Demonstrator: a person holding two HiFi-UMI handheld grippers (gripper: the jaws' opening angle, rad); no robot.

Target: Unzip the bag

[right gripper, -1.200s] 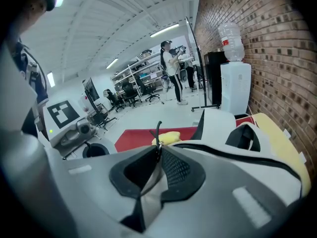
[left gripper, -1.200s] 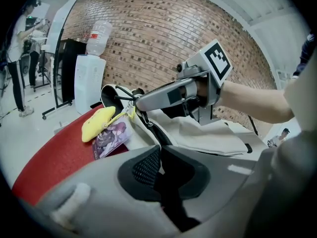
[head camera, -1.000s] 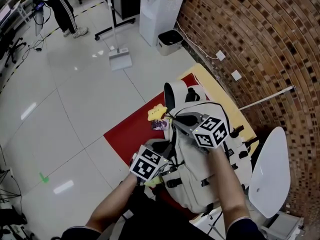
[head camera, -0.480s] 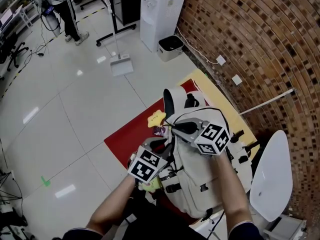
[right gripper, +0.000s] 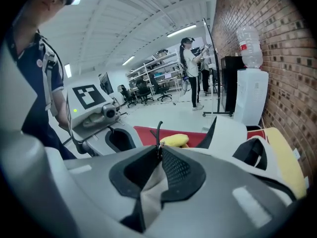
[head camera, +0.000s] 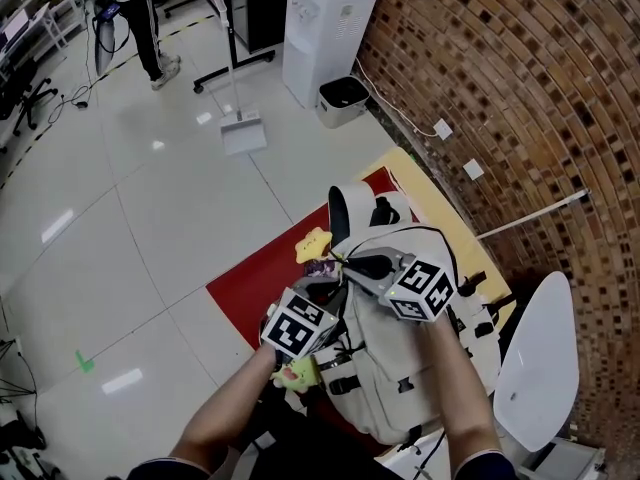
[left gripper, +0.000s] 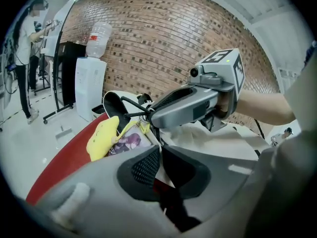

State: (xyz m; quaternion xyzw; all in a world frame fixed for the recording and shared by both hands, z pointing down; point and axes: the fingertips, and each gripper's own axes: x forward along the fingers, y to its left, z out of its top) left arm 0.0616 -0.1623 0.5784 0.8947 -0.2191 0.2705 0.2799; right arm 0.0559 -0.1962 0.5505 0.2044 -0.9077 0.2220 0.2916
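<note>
A white bag [head camera: 388, 400] lies on a red mat [head camera: 255, 278]. The left gripper [head camera: 330, 303] sits at the bag's left edge. The right gripper [head camera: 350, 263] lies across the bag's top, its tip near the bag's far end. A yellow plush charm [head camera: 313, 243] lies just beside that far end, on the mat. A white chair [head camera: 535, 358] stands just right of the bag. Well beyond the bag, by the brick wall [head camera: 520, 78], stand a water dispenser [head camera: 325, 23] and a small bin [head camera: 343, 93]. A dustpan [head camera: 243, 133] rests on the floor, also well beyond the bag.
</note>
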